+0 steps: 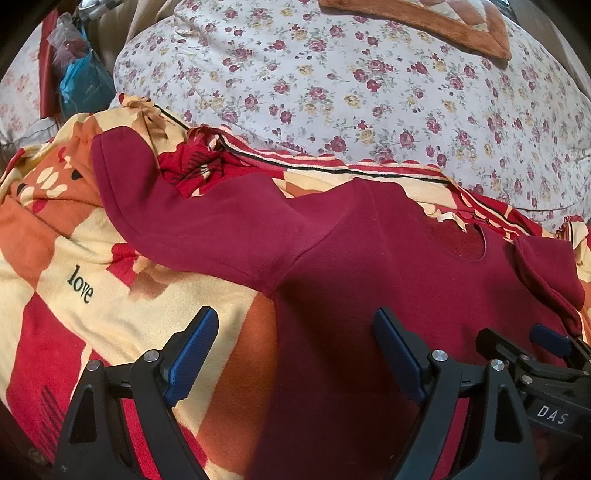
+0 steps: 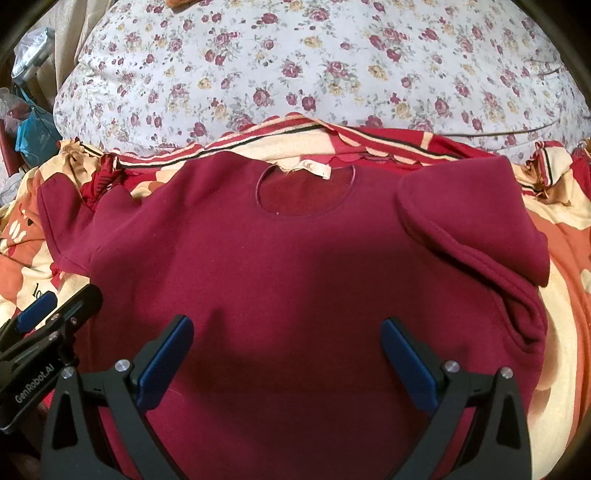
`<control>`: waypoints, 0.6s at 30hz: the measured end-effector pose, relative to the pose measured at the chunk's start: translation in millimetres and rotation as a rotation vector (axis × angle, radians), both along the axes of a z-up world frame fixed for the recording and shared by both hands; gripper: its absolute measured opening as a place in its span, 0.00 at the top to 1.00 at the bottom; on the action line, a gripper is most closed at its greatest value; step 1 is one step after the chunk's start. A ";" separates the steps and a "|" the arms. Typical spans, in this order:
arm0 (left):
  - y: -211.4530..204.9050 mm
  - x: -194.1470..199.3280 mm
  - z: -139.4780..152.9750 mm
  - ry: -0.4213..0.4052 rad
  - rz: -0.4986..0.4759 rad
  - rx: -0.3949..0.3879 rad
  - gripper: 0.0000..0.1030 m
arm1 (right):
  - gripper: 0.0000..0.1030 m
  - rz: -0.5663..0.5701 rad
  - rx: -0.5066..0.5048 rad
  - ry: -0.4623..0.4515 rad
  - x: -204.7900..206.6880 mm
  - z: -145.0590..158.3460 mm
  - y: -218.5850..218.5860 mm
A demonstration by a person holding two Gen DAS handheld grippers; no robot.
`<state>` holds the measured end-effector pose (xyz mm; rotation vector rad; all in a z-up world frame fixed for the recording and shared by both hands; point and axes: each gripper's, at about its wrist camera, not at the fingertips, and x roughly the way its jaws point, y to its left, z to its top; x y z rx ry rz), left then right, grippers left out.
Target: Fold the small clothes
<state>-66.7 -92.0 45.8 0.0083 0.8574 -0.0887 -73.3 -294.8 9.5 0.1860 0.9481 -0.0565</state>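
One maroon top is lying in front of us, spread flat with its round neckline facing away and a pale label showing at the collar. We are counting two sleeves: the left sleeve is stretching out sideways across the bedding, while the right sleeve is lying folded inward over the body of the garment.

One patterned blanket in red, orange and cream is lying beneath the top, and the printed word "love" is showing on a cream patch of it. One floral quilt is bulging up directly behind the blanket, its edge touching the blanket's striped border. One orange-bordered cloth is resting on the far side of the quilt. At the far left, one blue bag is sitting beside the bed with clear plastic above it. Nothing is covering the top's chest area.

Two grippers are hovering over the near part of the garment, both pointing steeply downward. We are holding the left gripper with its jaws spread wide over the top's left side edge, one finger above the blanket and the other above the fabric, with nothing between the pads. We are holding the right gripper just beside it, jaws likewise wide apart above the middle of the top, gripping nothing.
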 end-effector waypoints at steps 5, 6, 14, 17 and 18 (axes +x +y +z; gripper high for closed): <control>4.6 0.5 -2.4 0.002 0.007 -0.005 0.33 | 0.00 0.006 -0.007 0.002 2.7 -0.5 2.4; 5.5 0.8 -3.0 0.003 0.009 -0.007 0.33 | 0.00 0.008 -0.009 0.003 2.8 -0.5 3.2; 6.6 1.2 -4.3 0.004 0.016 -0.008 0.33 | 0.00 0.022 -0.023 0.008 5.9 -2.3 7.0; 7.5 1.5 -4.7 0.008 0.020 -0.013 0.33 | 0.00 0.023 -0.025 0.009 6.2 -2.3 6.9; 8.0 1.7 -5.0 0.009 0.023 -0.013 0.33 | 0.00 0.024 -0.026 0.011 7.0 -2.6 6.9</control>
